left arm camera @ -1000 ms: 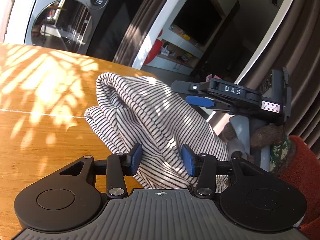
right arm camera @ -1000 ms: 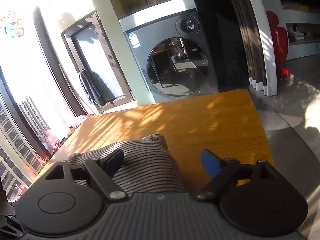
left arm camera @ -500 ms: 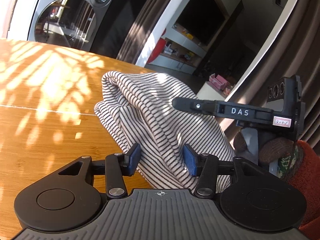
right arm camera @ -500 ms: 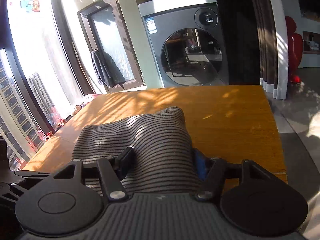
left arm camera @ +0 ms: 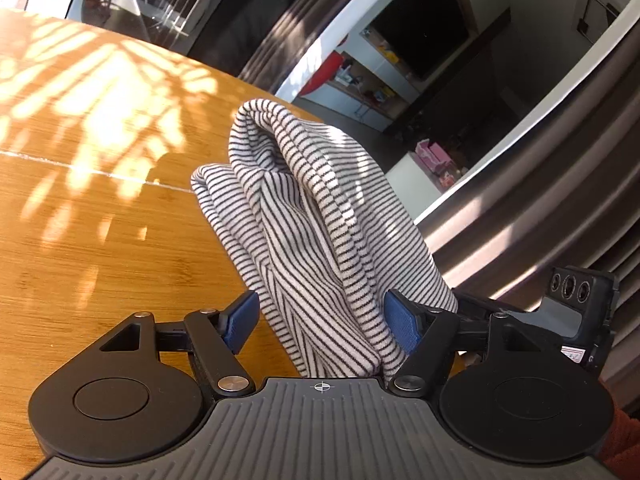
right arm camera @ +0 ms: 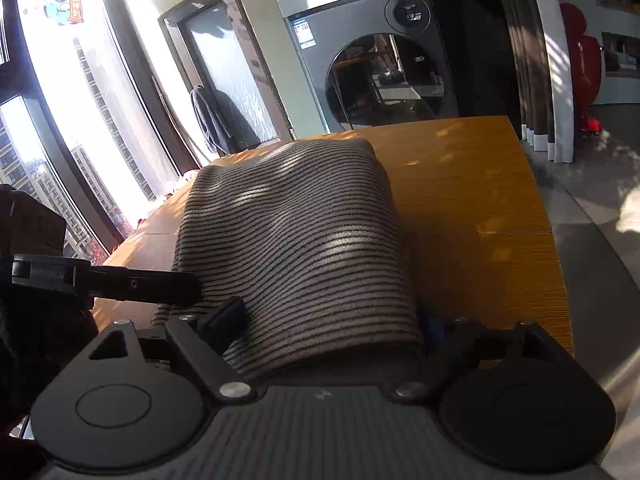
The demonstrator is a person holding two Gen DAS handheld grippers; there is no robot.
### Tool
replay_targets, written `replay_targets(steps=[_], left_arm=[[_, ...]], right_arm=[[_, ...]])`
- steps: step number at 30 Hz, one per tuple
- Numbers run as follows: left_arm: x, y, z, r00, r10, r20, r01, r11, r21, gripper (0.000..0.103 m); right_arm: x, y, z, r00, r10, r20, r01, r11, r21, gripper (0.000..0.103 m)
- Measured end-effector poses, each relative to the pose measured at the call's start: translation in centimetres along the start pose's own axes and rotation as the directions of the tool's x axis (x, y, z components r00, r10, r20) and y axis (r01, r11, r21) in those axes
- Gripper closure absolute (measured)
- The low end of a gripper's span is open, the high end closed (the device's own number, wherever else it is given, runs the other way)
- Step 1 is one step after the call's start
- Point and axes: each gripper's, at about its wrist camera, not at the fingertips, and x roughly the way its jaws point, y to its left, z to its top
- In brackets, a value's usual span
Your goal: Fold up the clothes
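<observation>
A black-and-white striped garment (left arm camera: 316,224) lies bunched and folded over on the wooden table (left arm camera: 80,208). My left gripper (left arm camera: 320,320) has its blue pads wide apart with the cloth's near end lying between them, touching the right pad only. In the right wrist view the same garment (right arm camera: 296,240) drapes as a thick fold between my right gripper's (right arm camera: 332,324) fingers, which press on both sides of it. The left gripper's finger (right arm camera: 132,282) shows at the cloth's left edge there. The right gripper's body (left arm camera: 572,308) shows at the right of the left wrist view.
The table's (right arm camera: 480,200) right edge drops to the floor. A washing machine (right arm camera: 384,64) stands beyond the far end of the table. Large windows (right arm camera: 80,120) are on the left, curtains (left arm camera: 540,200) on the right.
My left gripper's jaws opened wider around the cloth. My right gripper closed on the fold and moved in, so the garment now fills its view. The right gripper dropped lower in the left view.
</observation>
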Motion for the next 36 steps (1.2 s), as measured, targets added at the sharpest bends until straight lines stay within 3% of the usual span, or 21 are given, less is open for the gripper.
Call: replay_targets(steps=[4,7,10,13,14,15,16,19,21,23,25,27,29,31,36], left_arm=[[-0.8,0.6,0.8,0.995,0.093,0.038,-0.094,0.995,0.024,0.033],[-2.6,1.1,1.7,0.991,0.118,0.063,-0.12,0.992,0.028,0.034],[-5.8,0.1,3.2,0.981,0.12,0.155,-0.132,0.988,0.075,0.037],[-7.8,-1.7,5.5,0.968,0.042,0.249,-0.073,0.991,0.114,0.04],[-7.8,-2.4,6.2,0.964,0.008,0.267,-0.045,0.99,0.133,0.042],[-7.3,-3.1,6.7,0.963,-0.023,0.269,-0.018,0.988,0.152,0.043],[-6.3,-3.5,7.1,0.967,-0.029,0.255,-0.013,0.986,0.164,0.043],[-1.5,-3.9,7.7,0.983,0.066,0.173,-0.099,0.977,0.187,0.041],[1.0,-2.5,6.9,0.978,0.169,0.118,-0.19,0.962,0.195,0.047],[2.0,-1.6,5.7,0.972,0.197,0.131,-0.222,0.949,0.223,0.051],[1.2,-2.7,5.5,0.964,0.221,0.147,-0.252,0.937,0.242,0.049],[0.3,-3.9,5.3,0.957,0.242,0.16,-0.279,0.921,0.271,0.037],[-0.1,-5.1,4.8,0.948,0.265,0.177,-0.31,0.894,0.323,0.017],[-0.6,-5.8,4.1,0.938,0.288,0.192,-0.341,0.865,0.367,0.014],[-1.2,-6.5,3.4,0.951,0.265,0.159,-0.306,0.885,0.351,0.012]], right_arm=[[0.1,1.5,-0.2,0.999,0.042,-0.011,-0.042,0.997,-0.061,0.021],[0.1,2.4,-0.2,0.997,0.071,-0.018,-0.073,0.992,-0.103,0.019],[-1.1,1.2,1.6,0.995,0.083,0.055,-0.079,0.995,-0.068,0.015],[-2.2,-0.4,4.1,0.979,0.08,0.187,-0.082,0.997,0.007,0.015],[-1.8,-0.6,5.0,0.976,0.073,0.204,-0.076,0.997,0.005,0.027],[-1.4,-0.7,5.9,0.973,0.066,0.22,-0.069,0.998,0.003,0.051],[-0.9,-0.9,6.7,0.97,0.059,0.234,-0.061,0.998,0.002,0.059],[2.7,-1.1,6.6,0.985,-0.007,0.17,0.002,0.999,0.034,0.062],[5.6,-1.3,6.1,0.993,-0.057,0.106,0.052,0.997,0.054,0.059],[8.3,-1.5,5.5,0.994,-0.102,0.046,0.098,0.992,0.073,0.055],[7.3,-2.2,5.2,0.994,-0.085,0.065,0.077,0.99,0.114,0.048],[6.0,-2.9,5.2,0.996,-0.042,0.074,0.03,0.987,0.156,0.028],[4.6,-3.6,4.4,0.997,0.032,0.073,-0.046,0.979,0.199,0.021],[3.4,-3.9,3.5,0.994,0.078,0.072,-0.093,0.969,0.228,0.021],[2.0,-3.2,1.3,0.995,0.091,0.048,-0.099,0.975,0.201,0.016]])
